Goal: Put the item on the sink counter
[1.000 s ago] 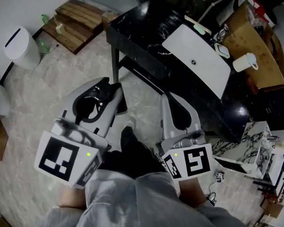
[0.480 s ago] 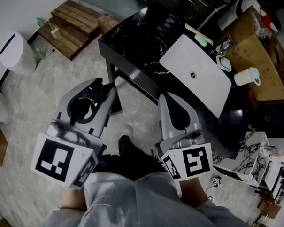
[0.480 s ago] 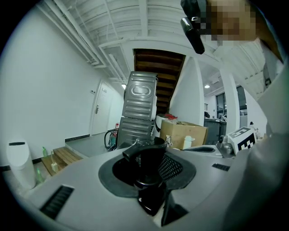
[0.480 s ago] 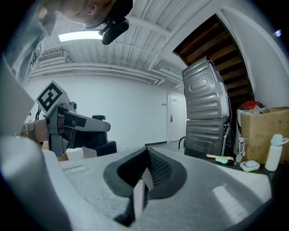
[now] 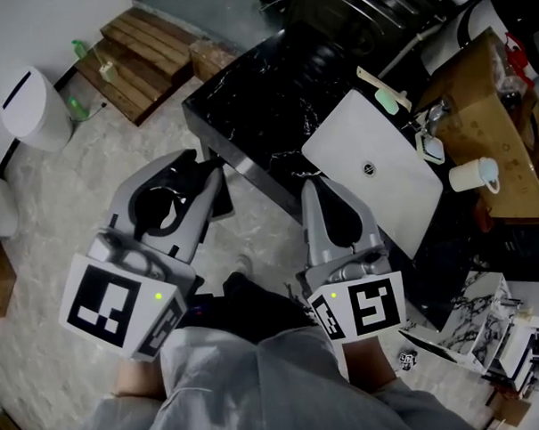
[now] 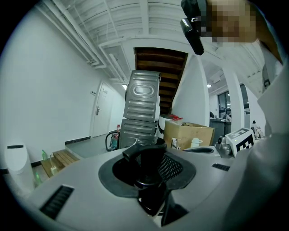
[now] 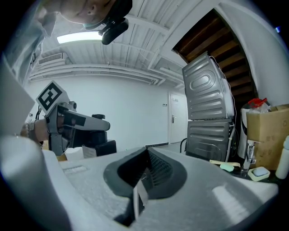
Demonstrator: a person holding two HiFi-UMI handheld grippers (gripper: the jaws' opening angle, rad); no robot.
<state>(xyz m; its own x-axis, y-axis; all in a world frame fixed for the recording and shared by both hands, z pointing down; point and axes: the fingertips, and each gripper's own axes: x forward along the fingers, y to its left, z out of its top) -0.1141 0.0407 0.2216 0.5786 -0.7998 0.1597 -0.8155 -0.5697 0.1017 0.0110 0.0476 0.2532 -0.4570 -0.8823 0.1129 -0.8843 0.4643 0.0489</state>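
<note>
Two grippers side by side over the pale floor (image 5: 73,200), at the edge of the black sink counter (image 5: 265,103). Left gripper (image 5: 205,165) part open, clamped round a black pump bottle (image 6: 149,164), carried in the air, clear of the counter. Right gripper (image 5: 316,186) closed tight, nothing between jaws.

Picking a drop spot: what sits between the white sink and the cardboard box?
Head view: a faucet, a soap dish and a white mug fill the gap between the sink and the box.
</note>
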